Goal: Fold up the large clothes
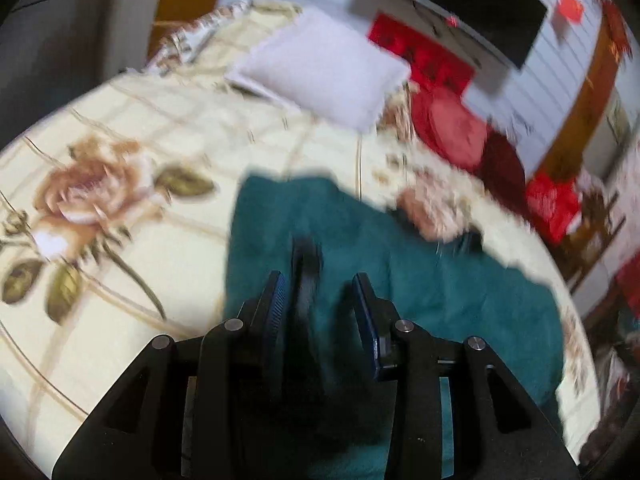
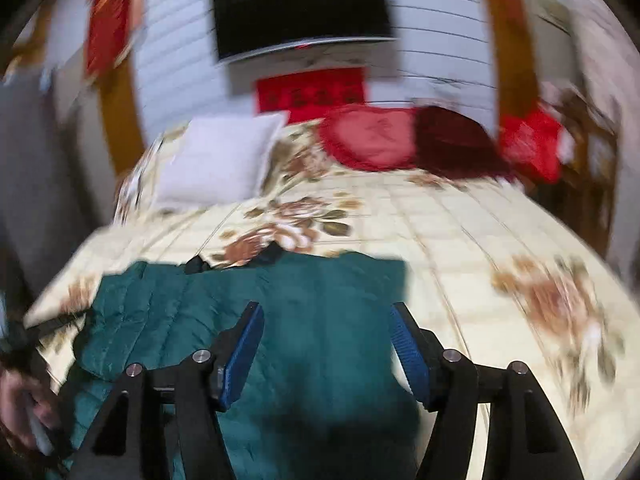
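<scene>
The left gripper (image 1: 320, 292) angles down over the bed, its blue-padded fingers (image 1: 276, 312) partly apart. A dark fold of fabric (image 1: 305, 276) stands between them, lying against the left pad; blur makes it impossible to tell whether both pads press on it. The right gripper (image 2: 326, 344) also tilts downward, its fingers (image 2: 244, 352) standing wide apart above the cloth with nothing between them.

At the left edge of the right wrist view a hand (image 2: 20, 412) shows, cut off by the frame and smeared by motion, wrapped around a pale handle. Both views are blurred, so fine detail of seams and edges is lost, and the near end of the garment is hidden beneath the gripper bodies.

The teal quilted garment (image 2: 280, 320) lies spread flat on the bed's floral bedspread (image 2: 480, 248), its stitched channels showing on the left side in the right wrist view. A dark lining or collar (image 2: 276, 256) peeks out at its far edge.

Farther up the bed lie a white pillow (image 2: 220, 160) and, to its right, red cushions (image 2: 372, 140). Beyond them, on the wall, hangs a black screen (image 2: 300, 8) above a red banner (image 2: 312, 92).
</scene>
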`<state>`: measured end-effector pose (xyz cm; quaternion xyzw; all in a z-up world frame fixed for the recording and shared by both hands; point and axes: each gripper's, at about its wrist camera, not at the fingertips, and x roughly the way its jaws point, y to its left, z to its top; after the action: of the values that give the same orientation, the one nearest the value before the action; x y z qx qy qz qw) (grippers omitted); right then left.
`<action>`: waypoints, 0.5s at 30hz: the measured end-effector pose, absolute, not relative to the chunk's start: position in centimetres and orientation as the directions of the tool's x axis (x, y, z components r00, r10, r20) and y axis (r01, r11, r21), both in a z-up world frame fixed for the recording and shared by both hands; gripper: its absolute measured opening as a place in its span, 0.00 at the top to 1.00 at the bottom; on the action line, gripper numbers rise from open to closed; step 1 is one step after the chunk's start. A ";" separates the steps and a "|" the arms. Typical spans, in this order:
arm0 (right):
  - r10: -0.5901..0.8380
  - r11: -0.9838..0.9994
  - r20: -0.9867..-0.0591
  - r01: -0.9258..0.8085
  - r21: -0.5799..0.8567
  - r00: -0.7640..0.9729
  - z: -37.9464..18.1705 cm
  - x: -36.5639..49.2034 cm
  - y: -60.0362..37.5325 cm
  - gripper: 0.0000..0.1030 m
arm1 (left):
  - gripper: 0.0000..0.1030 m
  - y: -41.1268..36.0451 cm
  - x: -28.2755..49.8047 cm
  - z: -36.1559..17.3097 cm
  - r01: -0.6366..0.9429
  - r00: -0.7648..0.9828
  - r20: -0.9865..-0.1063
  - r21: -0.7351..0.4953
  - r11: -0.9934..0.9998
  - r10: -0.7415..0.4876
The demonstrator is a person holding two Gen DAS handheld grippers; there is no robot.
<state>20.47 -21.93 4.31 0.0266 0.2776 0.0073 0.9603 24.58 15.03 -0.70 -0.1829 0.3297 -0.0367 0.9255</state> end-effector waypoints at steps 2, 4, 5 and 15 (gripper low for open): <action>0.034 0.999 -0.571 -0.009 0.047 0.821 3.6 24.5 -21.3 0.39 | 0.67 14.5 24.6 0.2 -0.035 0.791 -0.583 -0.350 0.936 -0.188; 0.080 0.993 -0.620 -0.010 0.116 0.781 1.7 28.1 -22.0 0.39 | 0.67 13.2 25.5 -0.3 -0.018 0.770 -0.614 -0.291 0.957 -0.172; 0.090 0.991 -0.641 -0.006 0.132 0.762 0.7 29.5 -22.4 0.39 | 0.67 12.5 26.3 -1.5 -0.015 0.745 -0.649 -0.249 0.968 -0.155; 0.089 0.993 -0.781 0.004 0.116 0.619 -5.2 34.3 -24.9 0.35 | 0.64 12.9 27.4 -5.2 -0.028 0.681 -0.718 -0.221 0.975 -0.143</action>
<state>34.35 -24.89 -5.16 0.0534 0.4360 0.0235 0.8981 27.42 12.90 -5.20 -0.1075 0.3981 -0.0316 0.9105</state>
